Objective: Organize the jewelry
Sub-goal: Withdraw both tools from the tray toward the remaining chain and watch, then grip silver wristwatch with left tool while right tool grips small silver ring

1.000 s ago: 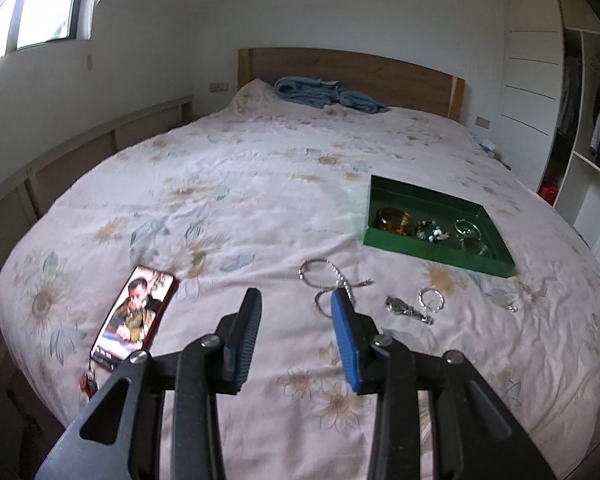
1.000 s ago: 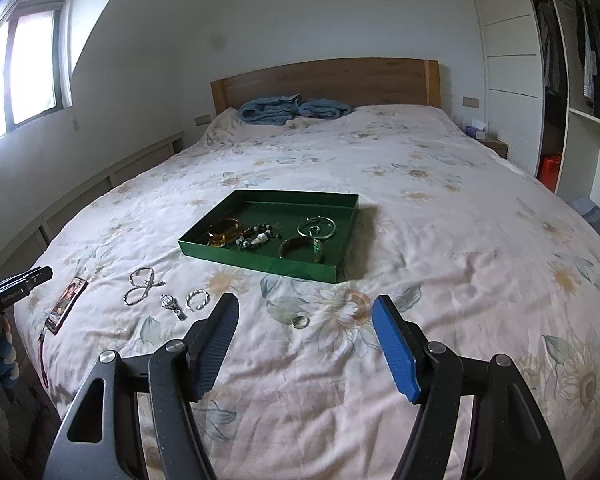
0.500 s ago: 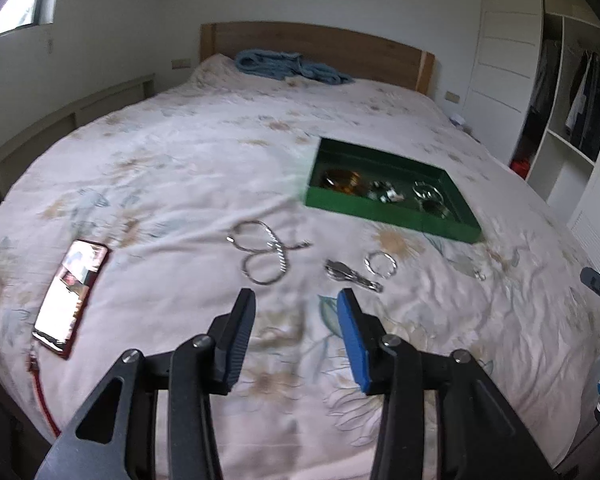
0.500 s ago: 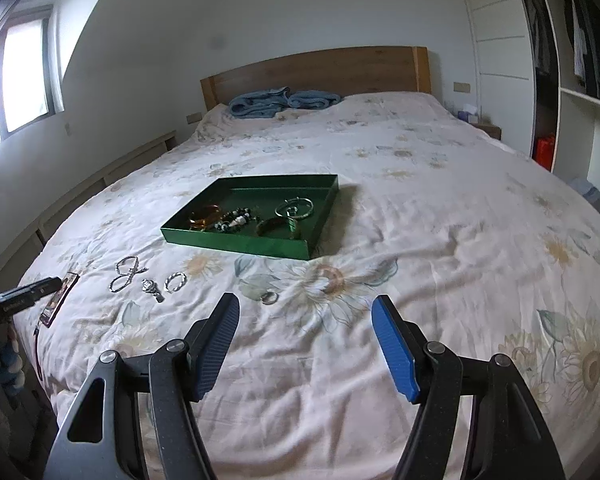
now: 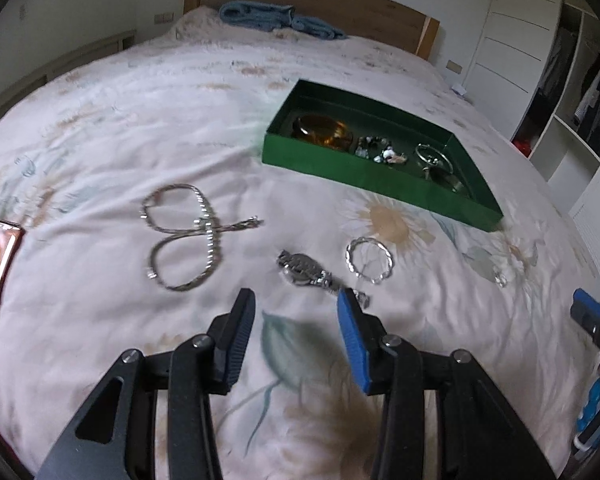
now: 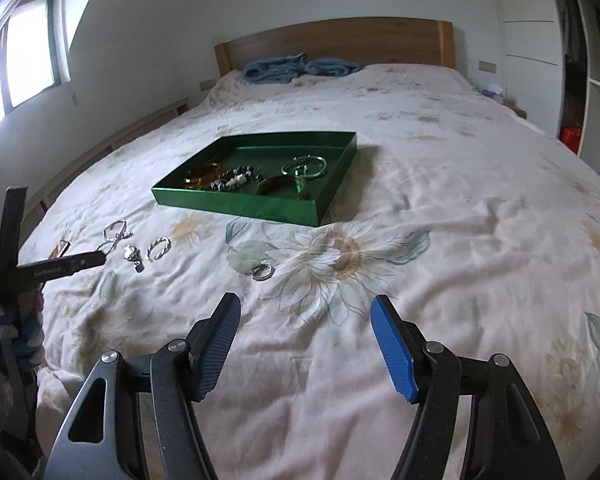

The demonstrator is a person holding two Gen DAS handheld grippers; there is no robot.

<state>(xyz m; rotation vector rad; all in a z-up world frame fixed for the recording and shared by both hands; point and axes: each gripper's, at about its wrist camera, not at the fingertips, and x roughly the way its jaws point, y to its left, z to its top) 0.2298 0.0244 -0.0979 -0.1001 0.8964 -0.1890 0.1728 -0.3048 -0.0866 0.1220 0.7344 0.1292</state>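
Left claw (image 5: 296,316) hovers part-open and empty over the bed (image 5: 100,128), the watch (image 5: 306,270) at its 12 o'clock. Right claw (image 6: 304,320) gapes wide, empty, a ring (image 6: 263,271) at 11 o'clock, the green tray (image 6: 236,204) beyond.

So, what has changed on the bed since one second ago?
Both grippers came down closer to the bed: the left gripper toward the watch, the right gripper toward the small ring. Both are open and empty. The jewelry and green tray stayed in place.
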